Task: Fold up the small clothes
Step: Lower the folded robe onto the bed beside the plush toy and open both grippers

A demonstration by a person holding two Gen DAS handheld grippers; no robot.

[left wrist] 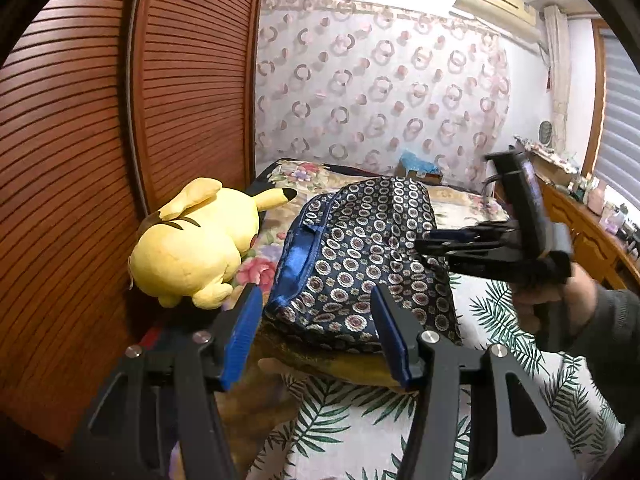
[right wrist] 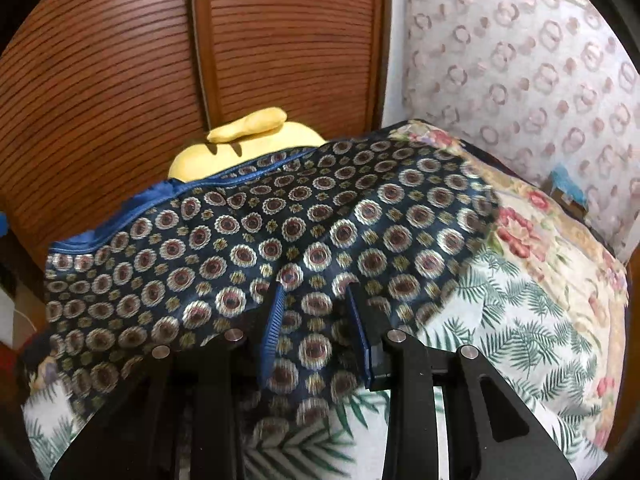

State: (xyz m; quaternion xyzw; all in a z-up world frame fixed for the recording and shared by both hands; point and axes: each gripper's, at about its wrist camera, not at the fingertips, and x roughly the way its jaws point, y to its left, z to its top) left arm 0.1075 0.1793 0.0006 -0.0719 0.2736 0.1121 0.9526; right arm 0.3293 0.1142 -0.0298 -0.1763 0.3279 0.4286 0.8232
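A dark navy garment (left wrist: pixel 360 252) with round medallion print and blue satin trim lies on the bed; it also fills the right wrist view (right wrist: pixel 248 240). My left gripper (left wrist: pixel 316 332) is open, its blue pads either side of the garment's near edge, holding nothing. My right gripper (right wrist: pixel 316 312) has its pads apart with garment cloth between them, not clamped; it shows from the side in the left wrist view (left wrist: pixel 424 245), its tips at the garment's right edge.
A yellow plush toy (left wrist: pixel 196 244) lies left of the garment against the slatted wooden wardrobe (left wrist: pixel 120 140). A palm-leaf sheet (left wrist: pixel 500 320) and floral bedding (right wrist: pixel 540 240) cover the bed. A wooden dresser (left wrist: pixel 580 220) stands at right.
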